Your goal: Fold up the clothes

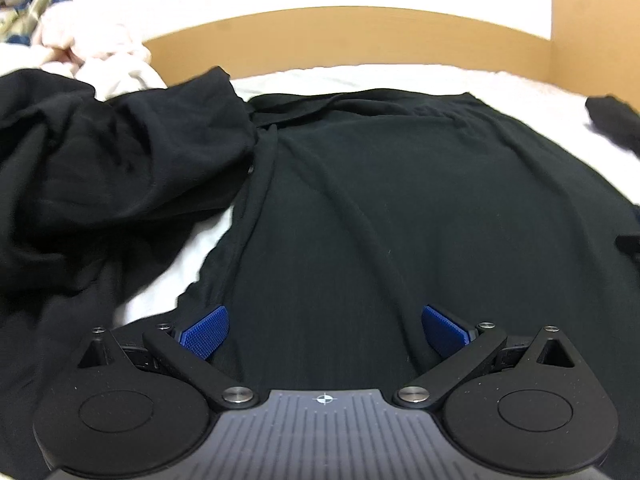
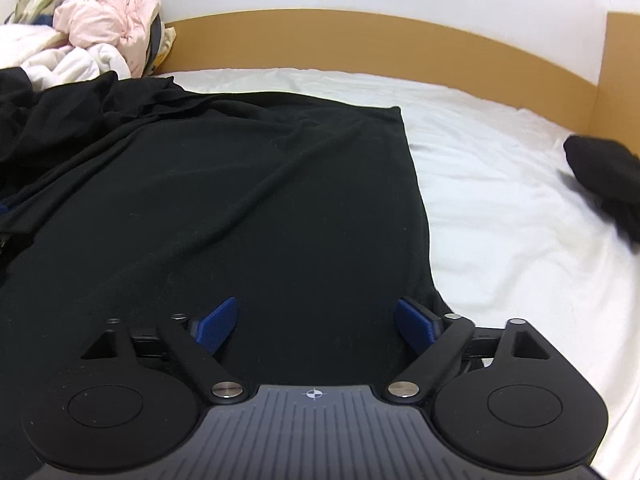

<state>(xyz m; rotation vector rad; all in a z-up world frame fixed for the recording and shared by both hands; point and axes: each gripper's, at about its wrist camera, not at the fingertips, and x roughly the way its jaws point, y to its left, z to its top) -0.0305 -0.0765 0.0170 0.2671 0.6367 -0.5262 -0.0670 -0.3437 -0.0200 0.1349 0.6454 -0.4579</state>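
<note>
The left hand-held gripper (image 1: 325, 330) stood wide open above the near part of the black garment (image 1: 400, 200), its blue pads (image 1: 206, 330) well apart with only loose cloth under the gap and nothing pinched. The right hand-held gripper (image 2: 316, 326) was likewise spread wide, empty, hovering over the garment's near right side, its right pad close to the cloth's edge where the white sheet (image 2: 500, 208) began.

The black garment lay spread lengthways on the bed, mostly flat but creased, with a straight right edge and a squared far corner. On its left side a bunched mass of black fabric (image 1: 120, 168) lay heaped and unsmoothed; whether it was a sleeve of the same piece or another garment could not be told.

Judging by this, folding had barely started: no fold showed in the main panel. A small dark bundle (image 2: 604, 176) sat far to the right by the wooden bed frame (image 2: 360, 36), perhaps already folded. A pile of pink and white clothes (image 2: 108, 20) waited at the far left.
</note>
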